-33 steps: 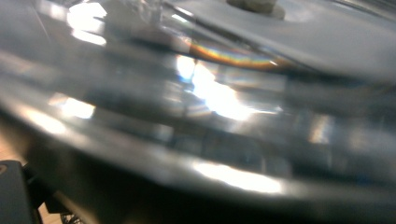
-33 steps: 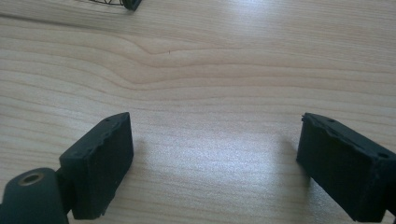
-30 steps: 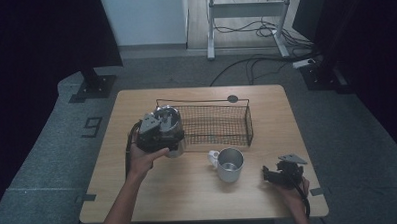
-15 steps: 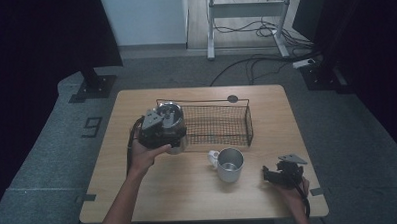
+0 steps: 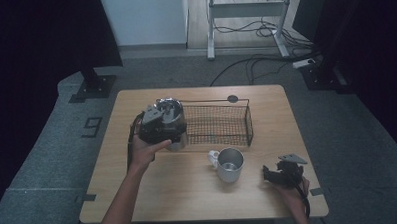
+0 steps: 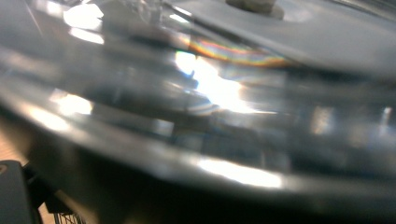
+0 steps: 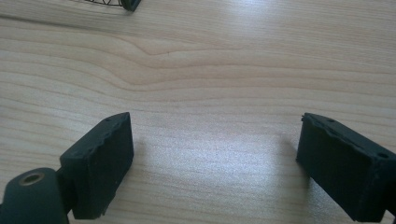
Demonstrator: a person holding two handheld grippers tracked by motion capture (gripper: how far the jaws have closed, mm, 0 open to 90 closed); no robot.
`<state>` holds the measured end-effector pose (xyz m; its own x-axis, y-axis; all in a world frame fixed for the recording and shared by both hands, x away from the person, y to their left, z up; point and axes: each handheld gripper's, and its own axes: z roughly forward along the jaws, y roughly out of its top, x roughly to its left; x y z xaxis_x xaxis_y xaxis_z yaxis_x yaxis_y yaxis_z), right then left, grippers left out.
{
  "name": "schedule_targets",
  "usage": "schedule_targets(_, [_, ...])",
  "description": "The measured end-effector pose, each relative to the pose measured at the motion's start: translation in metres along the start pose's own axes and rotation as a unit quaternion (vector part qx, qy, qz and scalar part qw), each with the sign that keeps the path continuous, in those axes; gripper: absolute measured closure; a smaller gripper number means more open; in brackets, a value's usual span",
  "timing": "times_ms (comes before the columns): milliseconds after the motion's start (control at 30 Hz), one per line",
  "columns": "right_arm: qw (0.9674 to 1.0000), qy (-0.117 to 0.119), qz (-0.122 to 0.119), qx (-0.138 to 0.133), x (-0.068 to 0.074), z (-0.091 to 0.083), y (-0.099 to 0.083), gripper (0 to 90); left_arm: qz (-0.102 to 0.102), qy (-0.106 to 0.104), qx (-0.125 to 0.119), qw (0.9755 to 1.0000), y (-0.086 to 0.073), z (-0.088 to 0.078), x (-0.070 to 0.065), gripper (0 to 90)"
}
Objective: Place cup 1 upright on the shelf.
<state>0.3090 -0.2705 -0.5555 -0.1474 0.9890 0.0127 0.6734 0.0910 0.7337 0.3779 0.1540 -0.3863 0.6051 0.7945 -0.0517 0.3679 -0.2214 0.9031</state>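
Item: shiny steel mug (image 5: 173,124), held in the left gripper (image 5: 159,124) at the left end of the black wire-mesh basket (image 5: 222,124), above the basket's near-left corner. In the left gripper view the mug's polished metal wall (image 6: 219,93) sits blurred and right against the lens; the jaws pinch the mug.

Item: second steel mug with a white handle (image 5: 229,164), upright on the light wooden table (image 5: 189,202), in front of the basket and apart from it, mouth open upward.

Item: right gripper (image 5: 283,173), in the person's right hand at the table's near-right corner, well apart from both mugs. In the right gripper view its two black pads (image 7: 100,163) stand spread wide over bare wood grain, nothing between them; a corner of the basket (image 7: 128,4) shows at the top edge.

Item: small dark round disc (image 5: 232,98), on the table just behind the basket's far rim.
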Motion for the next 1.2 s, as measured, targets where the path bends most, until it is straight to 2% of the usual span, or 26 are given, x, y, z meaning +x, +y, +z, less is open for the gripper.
schedule_targets(733, [1.0, 0.0, -0.001, -0.002, 0.0, 0.0, 0.0, 10.6, 0.006, 0.002, 0.002, 1.0, 0.018, 0.009, 0.003, 3.6])
schedule_targets(900, [1.0, -0.001, 0.0, -0.002, 0.0, 0.0, 0.0, 10.6, 0.004, -0.002, -0.008, 1.0, 0.02, 0.011, 0.006, 3.6])
schedule_targets(1200, [1.0, 0.0, -0.001, -0.002, 0.0, 0.0, 0.0, 10.6, 0.008, 0.005, 0.002, 1.0, 0.025, 0.018, 0.009, 3.6])
